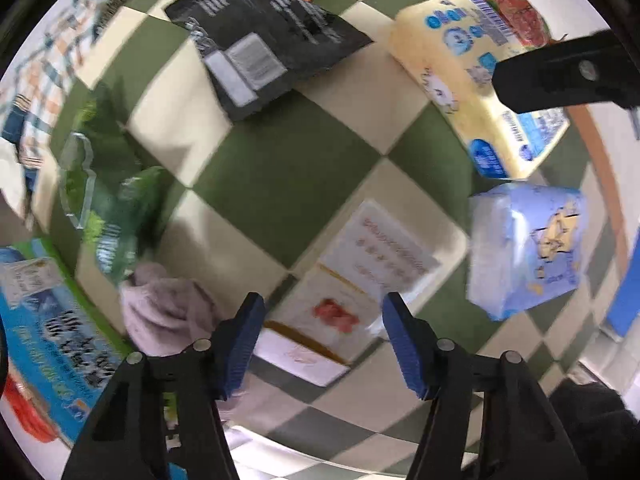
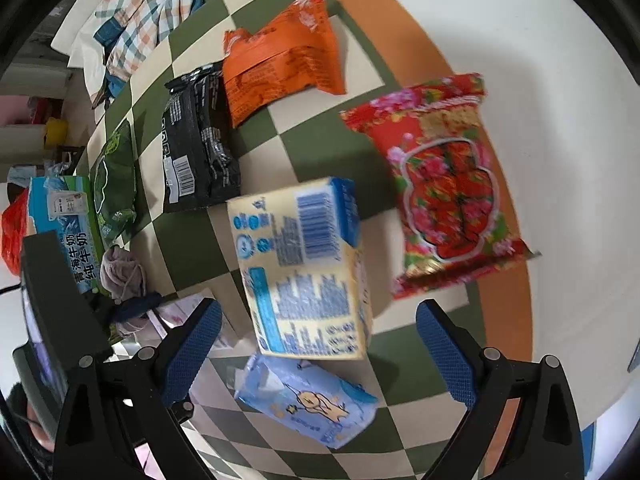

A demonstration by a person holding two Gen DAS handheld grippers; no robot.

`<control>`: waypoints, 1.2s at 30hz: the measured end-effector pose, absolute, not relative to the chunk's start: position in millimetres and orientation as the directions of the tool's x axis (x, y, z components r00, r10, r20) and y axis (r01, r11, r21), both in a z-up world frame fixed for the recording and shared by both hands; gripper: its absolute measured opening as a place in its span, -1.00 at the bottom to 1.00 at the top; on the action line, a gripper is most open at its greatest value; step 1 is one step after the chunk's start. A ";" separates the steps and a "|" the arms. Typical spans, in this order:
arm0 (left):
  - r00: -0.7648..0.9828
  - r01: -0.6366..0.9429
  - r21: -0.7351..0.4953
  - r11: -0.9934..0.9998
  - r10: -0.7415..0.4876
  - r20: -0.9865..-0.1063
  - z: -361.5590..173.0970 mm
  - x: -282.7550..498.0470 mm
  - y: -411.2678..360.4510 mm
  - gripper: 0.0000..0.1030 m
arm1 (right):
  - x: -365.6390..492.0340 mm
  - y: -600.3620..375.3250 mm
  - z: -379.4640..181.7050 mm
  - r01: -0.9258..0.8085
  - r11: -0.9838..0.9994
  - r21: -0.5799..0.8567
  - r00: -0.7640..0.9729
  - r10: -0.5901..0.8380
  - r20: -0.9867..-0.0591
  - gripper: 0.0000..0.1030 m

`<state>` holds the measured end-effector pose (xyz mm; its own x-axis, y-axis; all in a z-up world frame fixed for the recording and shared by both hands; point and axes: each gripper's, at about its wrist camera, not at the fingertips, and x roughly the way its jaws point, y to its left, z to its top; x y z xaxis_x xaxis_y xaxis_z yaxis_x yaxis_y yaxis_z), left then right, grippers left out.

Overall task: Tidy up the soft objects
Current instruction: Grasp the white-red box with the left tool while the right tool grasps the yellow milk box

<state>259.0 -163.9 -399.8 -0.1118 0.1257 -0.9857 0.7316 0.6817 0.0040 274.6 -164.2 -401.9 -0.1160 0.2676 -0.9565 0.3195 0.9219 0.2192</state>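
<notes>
Soft packs lie on a green-and-cream checkered cloth (image 1: 280, 184). My left gripper (image 1: 324, 336) is open and empty above a white flat pack with a red picture (image 1: 352, 280). A blue tissue pack (image 1: 524, 248) lies to its right and a yellow tissue pack (image 1: 472, 80) beyond that. My right gripper (image 2: 320, 352) is open and empty, its fingers either side of the yellow pack (image 2: 304, 268); the blue pack (image 2: 308, 400) lies just below. A red flowered bag (image 2: 444, 184), orange bag (image 2: 280, 56), black bag (image 2: 196, 136) and green bag (image 2: 114, 184) lie around.
A grey-pink cloth (image 1: 168, 304) lies beside a blue-green milk carton box (image 1: 48, 320) on the left. A plaid cloth (image 2: 148, 12) lies at the far end. An orange band (image 2: 500, 320) borders the checkered cloth, with white surface beyond. The right gripper's body (image 1: 568, 72) shows in the left view.
</notes>
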 end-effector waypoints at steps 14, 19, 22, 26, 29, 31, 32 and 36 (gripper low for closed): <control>-0.254 0.740 -0.128 0.660 0.098 -0.962 -426.6 264.2 -120.9 0.43 | 292.6 -144.9 -433.6 0.310 0.930 0.200 -0.202 0.270 -0.941 0.89; -0.226 0.783 -0.096 0.615 0.137 -0.965 -431.1 245.0 -115.1 0.43 | 291.1 -144.2 -436.0 0.308 0.929 0.205 -0.209 0.276 -0.938 0.89; -0.171 0.803 -0.037 0.595 0.170 -0.971 -438.7 230.7 -117.0 0.41 | 291.5 -137.3 -438.9 0.298 0.933 0.204 -0.212 0.273 -0.938 0.89; -0.153 0.768 -0.018 0.640 0.156 -0.976 -439.3 230.2 -100.9 0.14 | 292.7 -142.7 -440.6 0.302 0.933 0.193 -0.207 0.262 -0.943 0.87; -0.158 0.712 -0.021 0.702 0.131 -0.979 -437.4 233.7 -73.1 0.12 | 295.5 -141.0 -439.9 0.299 0.938 0.174 -0.213 0.243 -0.946 0.69; -0.145 0.682 -0.011 0.731 0.121 -0.982 -436.1 230.2 -50.1 0.12 | 296.3 -138.7 -441.2 0.289 0.944 0.161 -0.223 0.230 -0.947 0.42; -0.138 0.673 -0.006 0.740 0.118 -0.983 -434.4 226.2 -40.3 0.11 | 297.0 -137.5 -441.9 0.288 0.945 0.154 -0.231 0.225 -0.946 0.41; -0.129 0.627 -0.003 0.779 0.100 -0.987 -434.0 212.3 -18.4 0.10 | 292.3 -127.5 -437.2 0.263 0.960 0.097 -0.223 0.158 -0.962 0.33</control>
